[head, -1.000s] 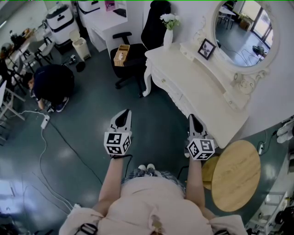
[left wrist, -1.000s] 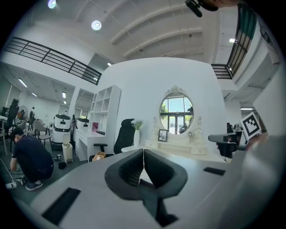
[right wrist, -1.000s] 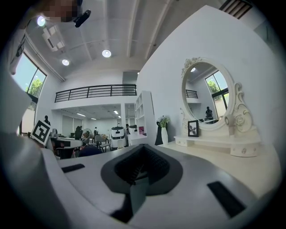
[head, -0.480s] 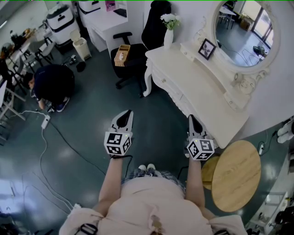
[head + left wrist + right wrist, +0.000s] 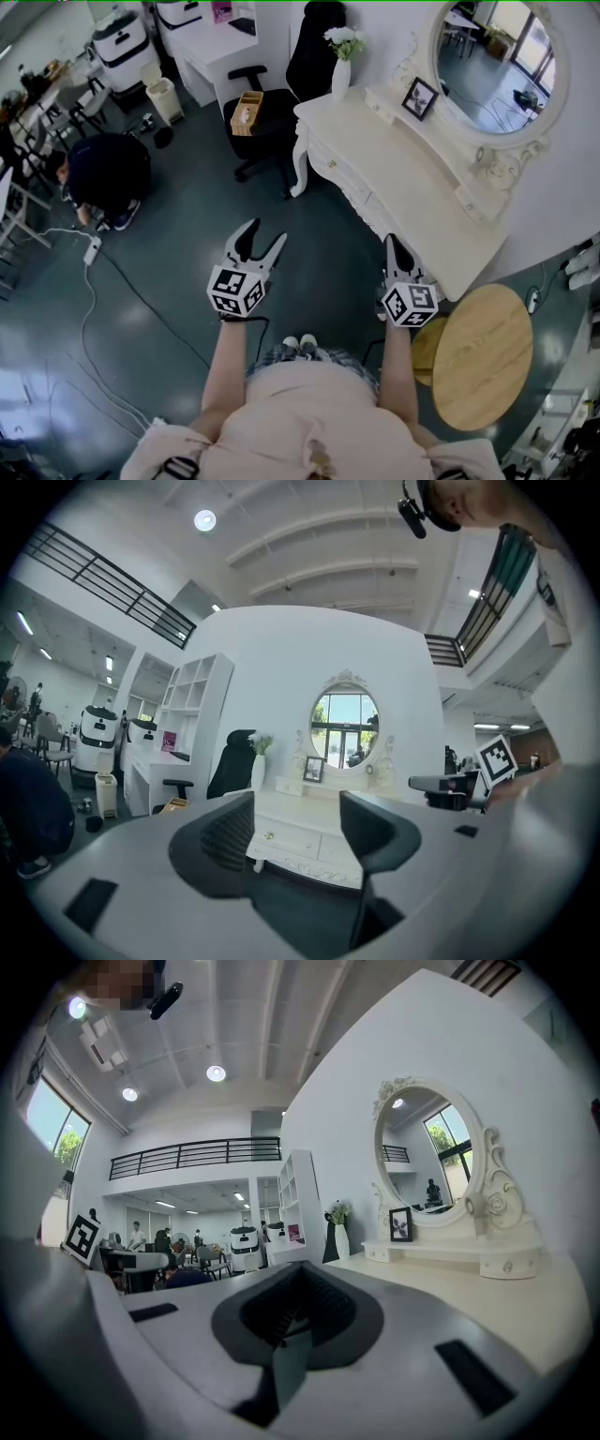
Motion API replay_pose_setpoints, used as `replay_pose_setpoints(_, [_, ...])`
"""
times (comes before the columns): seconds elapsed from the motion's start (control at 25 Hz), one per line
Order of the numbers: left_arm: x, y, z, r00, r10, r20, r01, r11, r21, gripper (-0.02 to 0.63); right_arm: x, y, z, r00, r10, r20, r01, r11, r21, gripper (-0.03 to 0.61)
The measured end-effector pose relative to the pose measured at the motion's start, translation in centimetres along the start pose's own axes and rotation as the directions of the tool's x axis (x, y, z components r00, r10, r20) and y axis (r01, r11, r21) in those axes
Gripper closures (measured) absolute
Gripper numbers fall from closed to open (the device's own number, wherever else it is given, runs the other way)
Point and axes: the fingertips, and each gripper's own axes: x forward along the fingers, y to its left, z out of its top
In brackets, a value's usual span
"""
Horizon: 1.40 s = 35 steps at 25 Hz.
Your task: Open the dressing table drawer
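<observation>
The white dressing table (image 5: 412, 202) stands against the wall at the right, and its drawer front (image 5: 339, 178) with a small knob faces the floor space. In the left gripper view the drawer (image 5: 286, 837) lies straight ahead, some way off. My left gripper (image 5: 263, 234) hangs over the dark floor, left of the table; its jaws are opening and nothing is between them (image 5: 295, 813). Beside the table's near corner my right gripper (image 5: 391, 240) is shut with nothing in it (image 5: 298, 1281). Neither gripper touches the table.
A black office chair (image 5: 267, 117) stands at the table's far end. A round wooden stool (image 5: 483, 356) is at my right. A person (image 5: 108, 173) crouches at the left by floor cables (image 5: 94, 309). A vase (image 5: 341, 75), photo frame (image 5: 420, 98) and oval mirror (image 5: 497, 61) top the table.
The left gripper's jaws have gone from shut to spread apart, and it has shifted slightly left. The right gripper has not moved.
</observation>
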Motion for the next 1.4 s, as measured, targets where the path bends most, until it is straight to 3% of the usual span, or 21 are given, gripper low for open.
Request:
replay_pose_setpoints(0.08, [0.0,0.3,0.2,1.0,0.016,0.023,-0.015,1.0,-0.017,0.274,0.0,0.0,0.0,1.0,-0.002,-0.001,0.002,1.0,0.0,0.563])
replay_pose_setpoints(0.24, [-0.1,1.1,0.8,0.997,0.062,0.056,-0.062,0.998,-0.009,0.235,-0.3,0.0,-0.2,1.0,-0.012,-0.003,0.012,1.0,0.006,0.563])
replay_pose_setpoints(0.96, [2.7,1.3,-0.8,0.999,-0.034,0.002,0.034,0.999,0.004,0.23,-1.7,-0.9,-1.7,0.992,-0.127,0.005,0.126,0.991,0.035,0.563])
replay_pose_setpoints(1.4, [8.5,3.1,-1.5,0.998,-0.064,-0.023,0.064,0.998,-0.001,0.232,3.3,-4.2,-1.8,0.988,-0.152,0.009,0.151,0.987,0.049,0.563])
